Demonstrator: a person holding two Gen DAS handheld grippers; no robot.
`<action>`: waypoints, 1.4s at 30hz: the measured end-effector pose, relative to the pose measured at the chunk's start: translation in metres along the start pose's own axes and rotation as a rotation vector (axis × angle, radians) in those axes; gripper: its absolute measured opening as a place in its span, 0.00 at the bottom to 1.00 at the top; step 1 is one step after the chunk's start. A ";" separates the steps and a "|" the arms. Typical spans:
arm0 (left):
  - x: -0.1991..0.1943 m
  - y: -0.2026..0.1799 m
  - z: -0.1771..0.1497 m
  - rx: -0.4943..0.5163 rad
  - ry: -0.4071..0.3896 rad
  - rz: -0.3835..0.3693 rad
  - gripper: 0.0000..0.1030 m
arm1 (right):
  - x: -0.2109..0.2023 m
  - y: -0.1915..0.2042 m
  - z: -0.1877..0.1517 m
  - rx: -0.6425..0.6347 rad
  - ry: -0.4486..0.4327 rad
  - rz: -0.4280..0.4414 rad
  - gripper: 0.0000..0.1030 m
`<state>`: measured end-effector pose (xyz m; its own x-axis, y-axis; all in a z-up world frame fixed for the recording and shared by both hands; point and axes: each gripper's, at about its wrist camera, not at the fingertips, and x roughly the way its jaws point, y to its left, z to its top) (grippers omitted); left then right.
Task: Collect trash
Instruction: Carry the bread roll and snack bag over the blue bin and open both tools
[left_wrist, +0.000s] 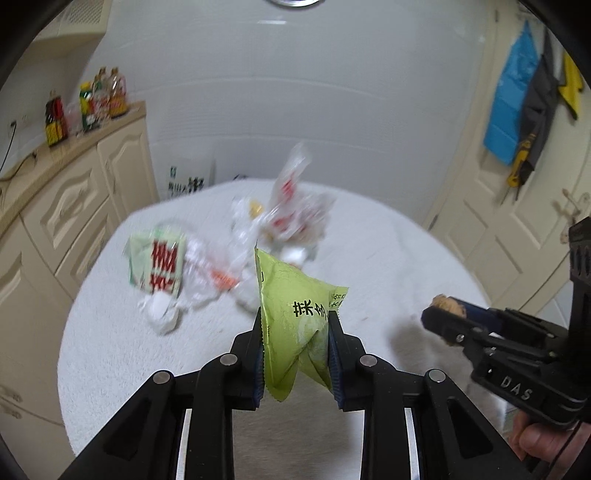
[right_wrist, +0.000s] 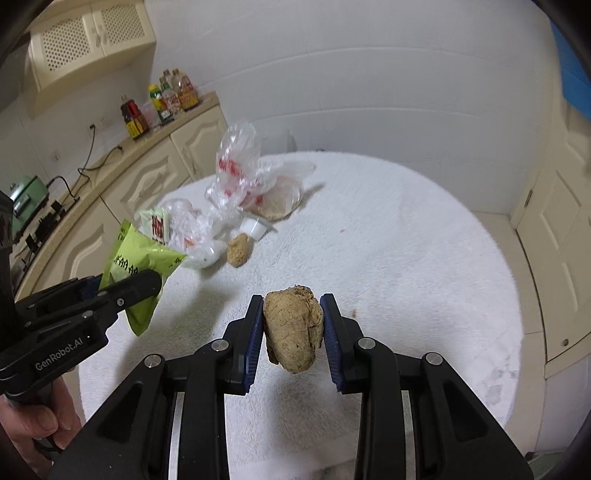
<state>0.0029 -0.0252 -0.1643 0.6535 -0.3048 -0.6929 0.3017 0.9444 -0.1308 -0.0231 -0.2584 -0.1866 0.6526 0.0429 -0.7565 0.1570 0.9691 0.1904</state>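
Both tongs are clamped: left gripper (left_wrist: 295, 325) pinches a light, crinkly green packet (left_wrist: 291, 295), right gripper (right_wrist: 293, 317) squeezes a seemingly soft, crumbly brown lump (right_wrist: 293, 325) mid-body.

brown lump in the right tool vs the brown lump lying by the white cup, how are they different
The held brown lump is clamped between the right tool's pads, off the white table cover; the smaller brown lump lies loose on it beside the white cup.

The held lump looks bigger, though it is nearer the camera.

The held lump is elongated; the smaller brown lump looks rounder.

Both share a tan, crumbly-looking surface.
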 end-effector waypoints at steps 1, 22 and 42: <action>-0.005 -0.006 0.002 0.008 -0.011 -0.003 0.23 | -0.005 -0.002 0.001 0.002 -0.010 -0.001 0.30; -0.047 -0.174 0.025 0.227 -0.131 -0.217 0.23 | -0.157 -0.112 -0.012 0.168 -0.259 -0.173 0.30; 0.089 -0.307 0.031 0.359 0.102 -0.428 0.24 | -0.206 -0.294 -0.085 0.517 -0.235 -0.400 0.30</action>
<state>-0.0105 -0.3462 -0.1640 0.3561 -0.6212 -0.6980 0.7537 0.6325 -0.1784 -0.2671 -0.5312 -0.1399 0.6053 -0.4037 -0.6860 0.7139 0.6566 0.2435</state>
